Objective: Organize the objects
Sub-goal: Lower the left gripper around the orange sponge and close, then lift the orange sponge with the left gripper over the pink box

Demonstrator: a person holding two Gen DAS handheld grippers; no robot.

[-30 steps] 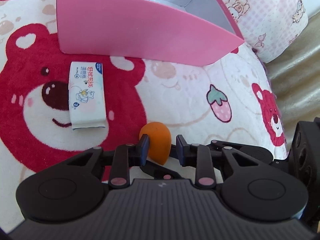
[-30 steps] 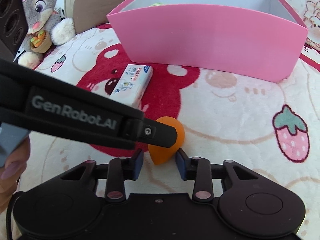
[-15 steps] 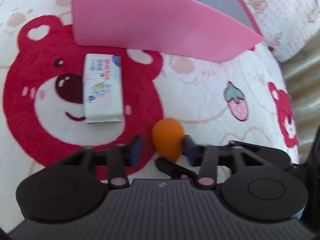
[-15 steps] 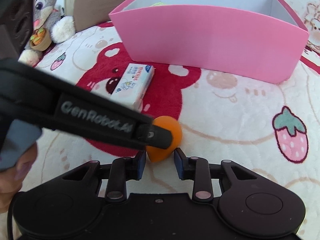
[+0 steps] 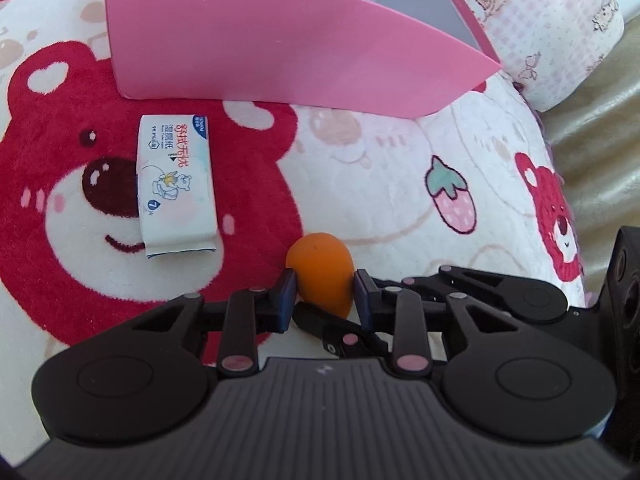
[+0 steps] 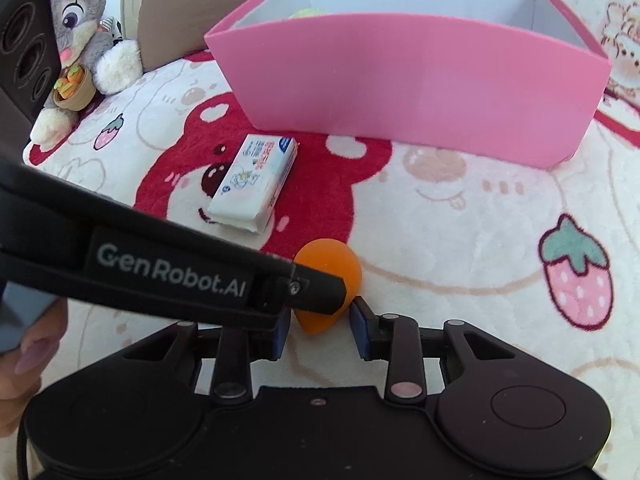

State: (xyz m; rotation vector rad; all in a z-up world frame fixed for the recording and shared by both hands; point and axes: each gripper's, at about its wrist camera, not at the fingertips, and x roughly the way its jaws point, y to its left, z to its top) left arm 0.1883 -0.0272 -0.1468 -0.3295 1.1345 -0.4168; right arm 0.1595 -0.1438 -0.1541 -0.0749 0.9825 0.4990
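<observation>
White lettering on the left claw's (image 5: 325,298) finger, seen from the right wrist, reads "GenRobot.AI". The tissue pack (image 5: 176,184) ahead and to the left of that claw carries Chinese print, a blue corner tab, a cartoon bear and a "7"; the small print is too fine to read.

The left claw's jaws have just been closing, and its blue pads now press both sides of the orange sponge (image 5: 320,268), the egg-shaped thing resting on the blanket (image 5: 380,168) right at the fingertips. The right claw (image 6: 318,334) comes in from the other side with its jaws drawn narrow. The sponge's pointed tip sits in the gap. The right pad stands just clear of it, and the left pad is hidden behind the other claw's finger.

Bare blanket lies open between the claws and the pink box (image 6: 420,80) ahead. To the right of the left claw the blanket ends at an edge, near a pink-checked pillow (image 5: 560,28). A plush rabbit (image 6: 80,40) sits far left of the right claw.

The box is open-topped with pale inner walls. A yellow-green thing (image 6: 306,13) shows at its back left corner, the rest hidden by the near wall.

A hand (image 6: 24,364) shows at the left edge.
</observation>
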